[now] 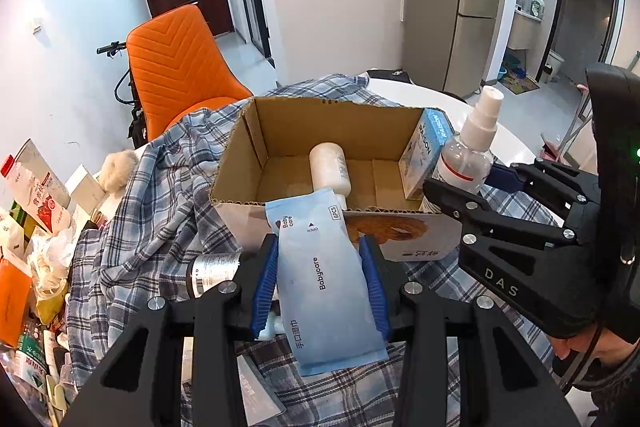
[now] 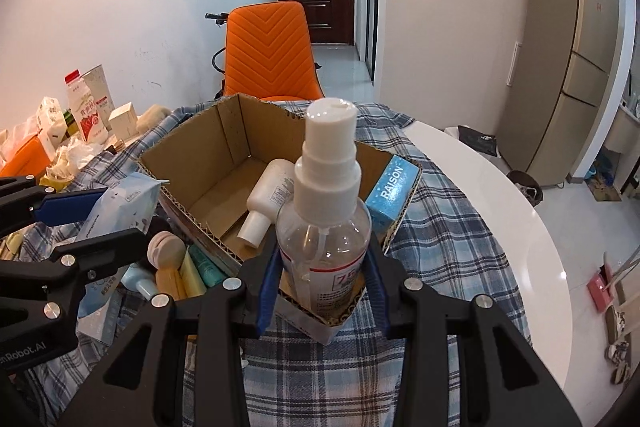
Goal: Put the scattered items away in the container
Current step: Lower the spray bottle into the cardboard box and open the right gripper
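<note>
Spray bottle (image 2: pixel 323 227) sits upright, clenched in our right gripper (image 2: pixel 324 291), right over the near corner of the cardboard box (image 2: pixel 224 147). Our left gripper (image 1: pixel 322 283) grips the wipes pack (image 1: pixel 320 267), pointing lengthwise at the box.

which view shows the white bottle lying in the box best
The right wrist view: the white bottle shows whole, cap included, inside the cardboard box. In the left wrist view the wipes pack hides its cap end.
</note>
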Demonstrator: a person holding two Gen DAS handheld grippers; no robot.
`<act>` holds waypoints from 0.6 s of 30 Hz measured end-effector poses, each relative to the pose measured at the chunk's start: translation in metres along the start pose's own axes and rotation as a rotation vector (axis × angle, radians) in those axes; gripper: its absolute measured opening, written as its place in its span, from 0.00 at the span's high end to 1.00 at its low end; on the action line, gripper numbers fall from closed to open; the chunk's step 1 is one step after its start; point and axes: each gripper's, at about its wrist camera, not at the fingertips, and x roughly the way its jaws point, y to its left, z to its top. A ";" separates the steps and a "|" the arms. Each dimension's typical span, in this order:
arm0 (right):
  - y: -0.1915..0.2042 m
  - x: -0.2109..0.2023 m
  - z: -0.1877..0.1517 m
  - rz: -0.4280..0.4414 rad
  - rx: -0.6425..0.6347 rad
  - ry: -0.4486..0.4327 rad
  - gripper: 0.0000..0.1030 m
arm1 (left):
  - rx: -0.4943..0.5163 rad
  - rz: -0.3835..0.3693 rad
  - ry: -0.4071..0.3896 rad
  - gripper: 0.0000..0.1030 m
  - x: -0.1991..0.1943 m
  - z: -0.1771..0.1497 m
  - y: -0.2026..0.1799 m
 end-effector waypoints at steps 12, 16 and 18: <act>0.004 -0.001 -0.003 -0.019 -0.023 -0.007 0.63 | 0.014 -0.005 0.013 0.58 0.000 -0.005 -0.006; 0.004 -0.001 -0.003 -0.021 -0.023 -0.009 0.64 | 0.012 -0.006 0.022 0.58 0.003 -0.007 -0.005; 0.004 -0.001 -0.003 -0.023 -0.025 -0.010 0.64 | 0.012 -0.011 0.031 0.58 0.005 -0.008 -0.006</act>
